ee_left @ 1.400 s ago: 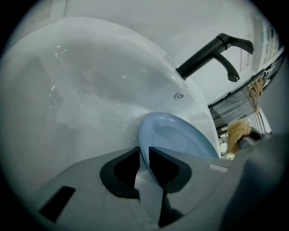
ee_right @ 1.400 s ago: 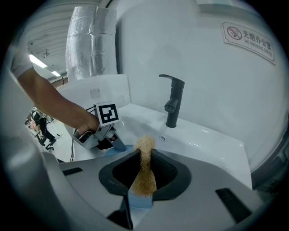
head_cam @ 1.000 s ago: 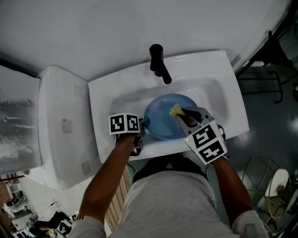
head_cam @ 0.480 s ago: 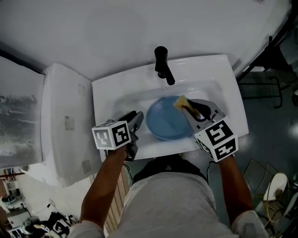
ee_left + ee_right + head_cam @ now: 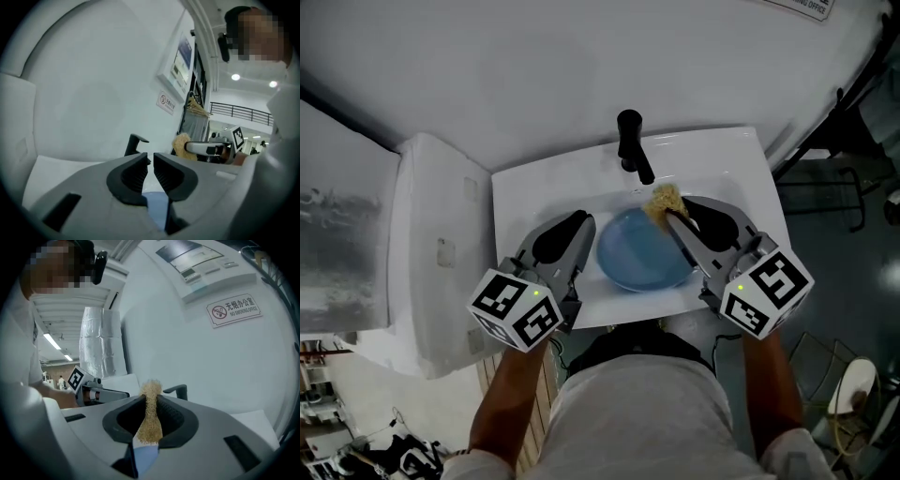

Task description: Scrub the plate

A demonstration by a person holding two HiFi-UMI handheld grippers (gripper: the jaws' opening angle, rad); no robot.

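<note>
So the blue plate [image 5: 642, 255] is sitting in the basin of the white sink [image 5: 532, 187], pretty much dead centre. The black faucet [image 5: 630, 142] is at its 12 o'clock.

The right gripper [image 5: 671, 216] comes in from about 4 o'clock of the plate. Its jaws are clamped on a tan, fuzzy scrubber [image 5: 664, 199]. In the right gripper view you can see the scrubber [image 5: 151, 420] squeezed between the two dark pads and poking out past the tips, with a bit of the plate [image 5: 146, 456] showing below. From the head view the scrubber is over the plate's rim at roughly 1 o'clock, just under the faucet. Can't tell if it's actually touching the plate or hanging just above it.

The left gripper [image 5: 580, 223] is at the plate's 9 o'clock, right beside the rim but not on it. Its own view shows the left gripper [image 5: 151, 160] closing, with just a thin slit left between the jaws and nothing in there. The plate [image 5: 154, 206] peeks through low behind them, and the faucet [image 5: 135, 143] is up at about 11 o'clock.
</note>
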